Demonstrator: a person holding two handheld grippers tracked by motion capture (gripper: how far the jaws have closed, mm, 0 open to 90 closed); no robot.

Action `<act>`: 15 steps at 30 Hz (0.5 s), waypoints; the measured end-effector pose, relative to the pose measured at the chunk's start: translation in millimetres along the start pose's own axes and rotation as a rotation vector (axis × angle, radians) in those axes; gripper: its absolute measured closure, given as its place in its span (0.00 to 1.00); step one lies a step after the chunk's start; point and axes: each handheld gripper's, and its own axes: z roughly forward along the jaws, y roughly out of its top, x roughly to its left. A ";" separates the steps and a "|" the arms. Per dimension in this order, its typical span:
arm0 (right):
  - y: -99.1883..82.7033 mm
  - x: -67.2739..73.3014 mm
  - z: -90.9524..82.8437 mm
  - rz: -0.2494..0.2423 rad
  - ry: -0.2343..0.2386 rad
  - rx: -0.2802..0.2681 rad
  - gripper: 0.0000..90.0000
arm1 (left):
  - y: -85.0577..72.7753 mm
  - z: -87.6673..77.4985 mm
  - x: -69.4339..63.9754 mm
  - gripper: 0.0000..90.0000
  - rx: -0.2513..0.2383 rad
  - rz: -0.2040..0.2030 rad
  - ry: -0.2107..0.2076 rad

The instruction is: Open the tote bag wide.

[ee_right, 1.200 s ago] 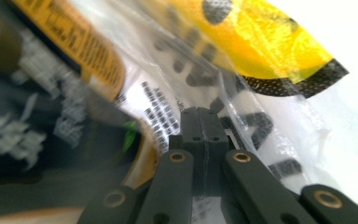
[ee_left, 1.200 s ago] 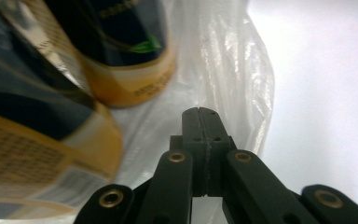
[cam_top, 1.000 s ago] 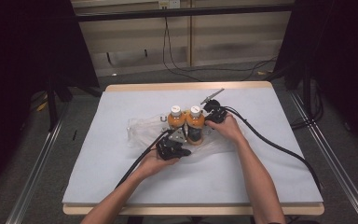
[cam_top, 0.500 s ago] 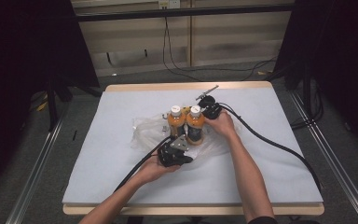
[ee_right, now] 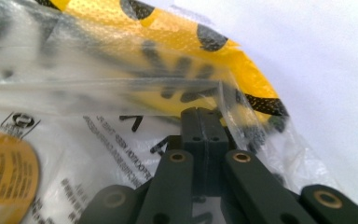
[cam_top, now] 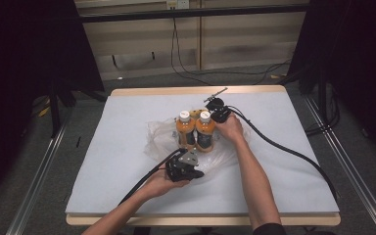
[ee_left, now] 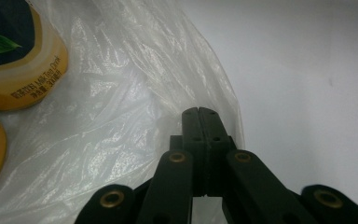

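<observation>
Two orange bottles (cam_top: 185,131) (cam_top: 205,133) with white caps stand upright on a clear plastic bag (cam_top: 159,138) in the middle of the white table. My left gripper (cam_top: 198,173) is at the bag's near edge, shut, with the film (ee_left: 121,93) pinched at its tips (ee_left: 199,112). A bottle (ee_left: 14,51) stands to its left. My right gripper (cam_top: 214,113) is just behind the bottles, shut on a fold of the bag (ee_right: 121,88) at its tips (ee_right: 203,112). A yellow and black packet (ee_right: 177,42) lies inside the bag beyond them.
The white table (cam_top: 127,196) has open surface left, right and in front of the bag. Black cables (cam_top: 284,147) trail from both grippers over the table's near and right sides. Dark curtains stand at both sides.
My left gripper has drawn back toward the person with the bag's near edge, stretching the film out in front of the bottles. The right gripper has stayed behind the bottles.
</observation>
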 end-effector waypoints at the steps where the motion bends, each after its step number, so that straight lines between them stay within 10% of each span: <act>1: 0.2 -1.0 0.8 0.004 0.000 -0.006 1.00 | -0.3 0.0 0.3 1.00 -0.003 -0.001 -0.007; 15: 8.2 -2.4 7.6 0.019 -0.063 -0.015 1.00 | -2.4 -1.7 -4.6 1.00 -0.008 0.021 -0.018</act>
